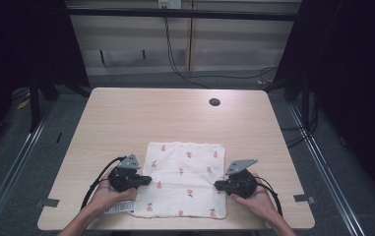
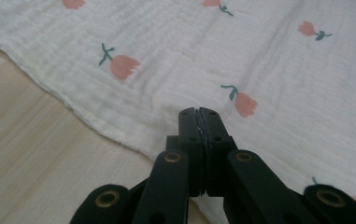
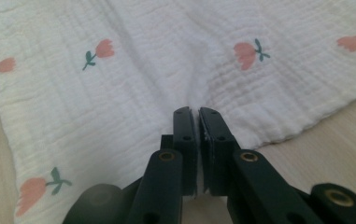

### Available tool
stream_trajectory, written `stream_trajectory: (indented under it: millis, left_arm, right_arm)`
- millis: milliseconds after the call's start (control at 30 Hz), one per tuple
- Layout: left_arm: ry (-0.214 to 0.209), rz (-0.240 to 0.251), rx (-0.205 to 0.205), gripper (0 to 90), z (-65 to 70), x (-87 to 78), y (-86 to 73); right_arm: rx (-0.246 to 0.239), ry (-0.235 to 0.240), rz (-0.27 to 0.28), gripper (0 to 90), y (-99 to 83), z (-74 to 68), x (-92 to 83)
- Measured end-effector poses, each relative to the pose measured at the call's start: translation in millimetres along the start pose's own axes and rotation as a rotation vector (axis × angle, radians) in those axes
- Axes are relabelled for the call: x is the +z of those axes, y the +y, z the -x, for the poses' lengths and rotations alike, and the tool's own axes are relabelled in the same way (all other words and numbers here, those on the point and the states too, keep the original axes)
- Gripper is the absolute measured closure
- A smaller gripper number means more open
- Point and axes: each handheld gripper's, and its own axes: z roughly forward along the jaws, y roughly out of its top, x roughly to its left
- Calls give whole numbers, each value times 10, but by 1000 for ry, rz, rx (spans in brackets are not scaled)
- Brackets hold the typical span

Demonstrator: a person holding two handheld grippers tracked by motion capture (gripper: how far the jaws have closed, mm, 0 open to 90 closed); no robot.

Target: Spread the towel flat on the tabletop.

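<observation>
Two claws, left and right, each pinched on the tulip-print cloth, its label unreadable.

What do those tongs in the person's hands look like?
Both are black. The left tongs and right tongs each carry a grey three-cornered plate on top and trail a black cable. Up close, their flat black jaws hang on arms with brass-coloured rivets. Forearms are bare, no sleeves.

No legible txt, brand, no. or sign anywhere. White label at cloth corner, near left hand, carries print but too small to read. Cloth pattern = pink flowers, no lettering. Tabletop unmarked
</observation>
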Motion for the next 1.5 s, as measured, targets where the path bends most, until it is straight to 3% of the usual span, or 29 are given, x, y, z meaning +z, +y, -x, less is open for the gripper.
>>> stream_trajectory:
  millis: [167, 333, 367, 433, 533, 600, 667, 733, 800, 900, 1033, 1100, 1367, 1500]
  left_arm:
    - [-18, -8, 3, 891, 85, 10, -6]
    - [-39, -2, -17, 863, 83, -9, -24]
    - [-31, -6, -2, 823, 86, -18, -23]
    - [-36, 15, -5, 804, 88, -31, -22]
    - [-31, 28, -12, 755, 50, -56, 7]
    - [-12, 46, -37, 708, 6, -77, 37]
    - [1, 55, -52, 638, -48, -93, 64]
    - [9, 81, -74, 624, -102, -107, 97]
    - [-11, 104, -94, 618, -159, -108, 125]
    - [-14, 107, -112, 597, -244, -72, 177]
    - [6, 102, -125, 558, -361, -38, 246]
    - [4, 119, -155, 559, -437, -39, 275]
    - [40, 163, -189, 545, -625, -36, 360]
    - [51, 155, -213, 527, -697, -23, 316]
  right_arm:
    - [20, -5, 9, 830, -82, 6, -100]
    - [27, 5, 38, 741, -73, 2, -118]
    - [39, 3, 61, 684, -51, 31, -128]
    - [51, 1, 73, 667, -32, 58, -141]
    - [80, -27, 137, 628, 57, 178, -222]
    - [107, -53, 161, 609, 114, 285, -240]
    - [128, -91, 152, 585, 178, 451, -200]
    - [134, -97, 148, 579, 196, 507, -179]
    - [139, -128, 141, 575, 224, 602, -137]
    - [146, -148, 87, 573, 285, 766, -9]
    - [188, -175, 119, 597, 373, 976, 45]
    - [198, -178, 123, 600, 379, 1009, 53]
    - [224, -189, 101, 629, 393, 1247, 246]
    - [246, -174, 101, 642, 367, 1305, 277]
